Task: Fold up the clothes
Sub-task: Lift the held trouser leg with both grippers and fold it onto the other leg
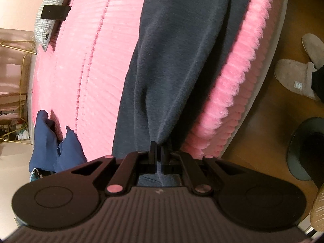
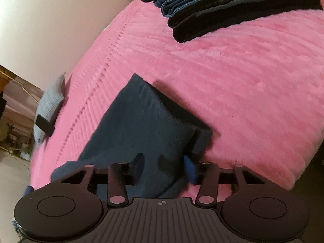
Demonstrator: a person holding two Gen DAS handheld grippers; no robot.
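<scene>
The navy garment (image 1: 162, 64) lies across the pink blanket (image 1: 85, 64) on the bed, running away from the near edge. The left gripper (image 1: 159, 147) has its jaws pressed together on a fold of the navy cloth, which puckers up into them. The right gripper (image 2: 164, 162) has its jaws apart, one finger (image 2: 138, 160) and the other (image 2: 191, 168) standing either side of the garment's (image 2: 141, 125) near end; the picture is blurred there, and the pads do not seem to press on it.

Around it: a stack of folded dark clothes (image 2: 232, 6) sits well apart at the far side of the blanket (image 2: 243, 85). A pale grey knitted piece (image 1: 50, 22) with a black tag lies at the blanket's edge. A blue cloth (image 1: 52, 143) hangs off the bed's side near the left gripper. On the wooden floor (image 1: 263, 105) stand a pair of slippers (image 1: 295, 75) and a dark round object (image 1: 305, 147), partly cut off. A gold wire rack (image 1: 18, 85) stands beyond the bed.

The garment's near end is hidden under both gripper bodies, so its kind cannot be told.
</scene>
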